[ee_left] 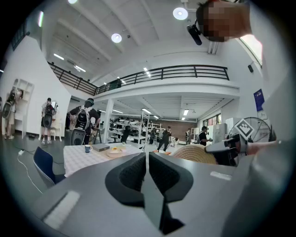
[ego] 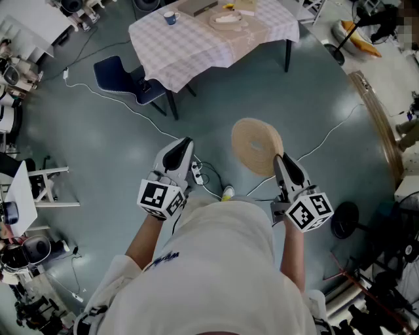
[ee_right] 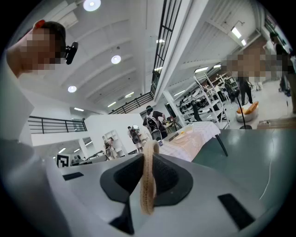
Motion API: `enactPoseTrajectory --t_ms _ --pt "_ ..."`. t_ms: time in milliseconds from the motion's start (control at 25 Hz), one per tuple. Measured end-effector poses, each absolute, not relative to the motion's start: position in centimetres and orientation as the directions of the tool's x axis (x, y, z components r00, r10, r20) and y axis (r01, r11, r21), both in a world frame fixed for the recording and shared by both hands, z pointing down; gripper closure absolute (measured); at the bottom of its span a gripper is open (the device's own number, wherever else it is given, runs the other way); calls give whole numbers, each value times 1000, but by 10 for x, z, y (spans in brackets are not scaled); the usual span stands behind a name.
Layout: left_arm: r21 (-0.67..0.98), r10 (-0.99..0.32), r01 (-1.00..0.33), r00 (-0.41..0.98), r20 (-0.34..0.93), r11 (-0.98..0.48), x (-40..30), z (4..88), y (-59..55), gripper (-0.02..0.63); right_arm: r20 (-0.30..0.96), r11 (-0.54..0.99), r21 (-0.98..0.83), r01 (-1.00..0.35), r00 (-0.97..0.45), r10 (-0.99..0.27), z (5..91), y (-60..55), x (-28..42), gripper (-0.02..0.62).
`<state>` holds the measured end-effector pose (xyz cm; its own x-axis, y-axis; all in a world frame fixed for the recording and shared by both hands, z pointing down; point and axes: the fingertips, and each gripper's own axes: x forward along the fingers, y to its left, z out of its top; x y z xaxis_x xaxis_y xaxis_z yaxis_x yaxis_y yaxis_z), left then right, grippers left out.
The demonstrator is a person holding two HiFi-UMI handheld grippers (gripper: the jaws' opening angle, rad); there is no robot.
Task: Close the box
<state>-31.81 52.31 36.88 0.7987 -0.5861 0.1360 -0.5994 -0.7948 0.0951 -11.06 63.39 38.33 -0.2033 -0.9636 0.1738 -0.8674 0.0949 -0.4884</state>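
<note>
Grey-green hall floor (ego: 78, 131) fills most of the head view, with white cables (ego: 131, 110) trailing across it towards our feet. Well ahead stands a bench (ego: 196, 52) under a checked cloth, and a blue chair (ego: 121, 73) sits beside it. On the bench rests a round, pale, woven-looking container (ego: 226, 19). We judge it to be the box, though it is too small to be sure.

Our right tongs (ego: 280, 158) are closed on the rim of a round woven lid (ego: 256, 145), held up on edge over the floor and well apart from the bench. In the right gripper view the rim passes straight between the pads. Our left tongs (ego: 186, 142) are closed on nothing, jaws together.

Risks from here, as we judge them:
- The lid is pinched only at one thin edge. A swing or jolt could pivot it in the tongs or let it slip out.
- The cables lie between us and the bench, so a foot could catch one.
- With the lid on edge, lowering it tilted could seat it crooked or nudge the container.
</note>
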Motion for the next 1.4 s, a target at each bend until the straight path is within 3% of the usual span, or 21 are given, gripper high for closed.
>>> enactPoseTrajectory --t_ms 360,760,1400 --pt "-12 -647 -653 748 147 -758 -324 356 525 603 198 71 -337 -939 -144 -970 366 651 -103 531" --pt "10 -688 -690 722 73 -724 -323 338 520 603 175 36 -257 -966 -83 -981 352 658 -84 529" --pt "-49 -695 -695 709 119 -717 -312 344 514 603 166 -11 -133 -991 -11 -986 347 656 -59 529"
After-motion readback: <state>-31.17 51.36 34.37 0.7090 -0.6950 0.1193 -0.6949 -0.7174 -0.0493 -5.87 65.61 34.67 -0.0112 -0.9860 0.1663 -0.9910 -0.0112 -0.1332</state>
